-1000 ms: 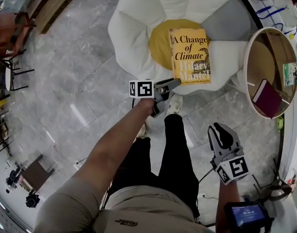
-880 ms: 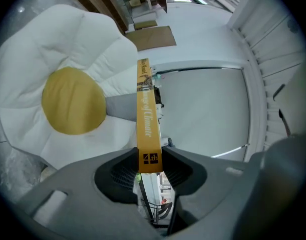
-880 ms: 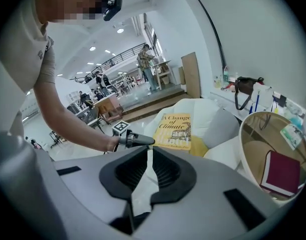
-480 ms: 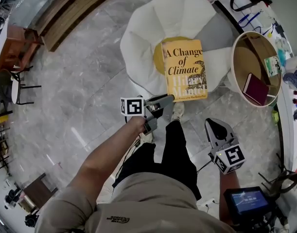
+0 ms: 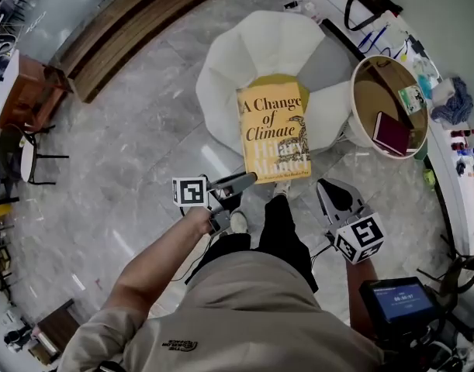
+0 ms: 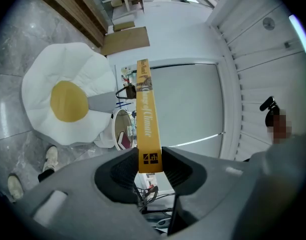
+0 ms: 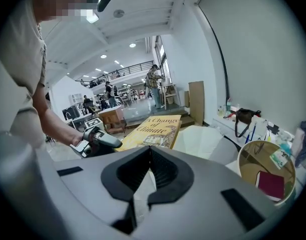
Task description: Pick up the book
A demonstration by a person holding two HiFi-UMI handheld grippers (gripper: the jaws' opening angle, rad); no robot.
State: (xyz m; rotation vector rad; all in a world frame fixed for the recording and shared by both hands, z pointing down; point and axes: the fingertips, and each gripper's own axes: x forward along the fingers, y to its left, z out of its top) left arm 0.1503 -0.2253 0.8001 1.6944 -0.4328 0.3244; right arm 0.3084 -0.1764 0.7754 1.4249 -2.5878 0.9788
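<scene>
The book (image 5: 274, 134) is a yellow hardback titled "A Change of Climate". It hangs flat in the air in front of the egg-shaped cushion seat (image 5: 244, 53). My left gripper (image 5: 248, 179) is shut on its near edge. In the left gripper view the book's spine (image 6: 146, 114) stands upright, pinched between the dark pads of that gripper (image 6: 150, 164). My right gripper (image 5: 330, 188) hovers to the right of the book with nothing in it. Its jaws meet in the right gripper view (image 7: 150, 151), where the book (image 7: 154, 129) lies beyond them.
A round tub-like side table (image 5: 359, 118) to the right holds a maroon book (image 5: 392, 132) and a small green one. A counter with a bag runs along the right wall. Wooden steps (image 5: 136, 29) and a small table stand at upper left. My legs and shoes are below the book.
The book has come off the yellow centre of the cushion seat and moved towards me with the left gripper. The right gripper has shifted a little nearer the book.
</scene>
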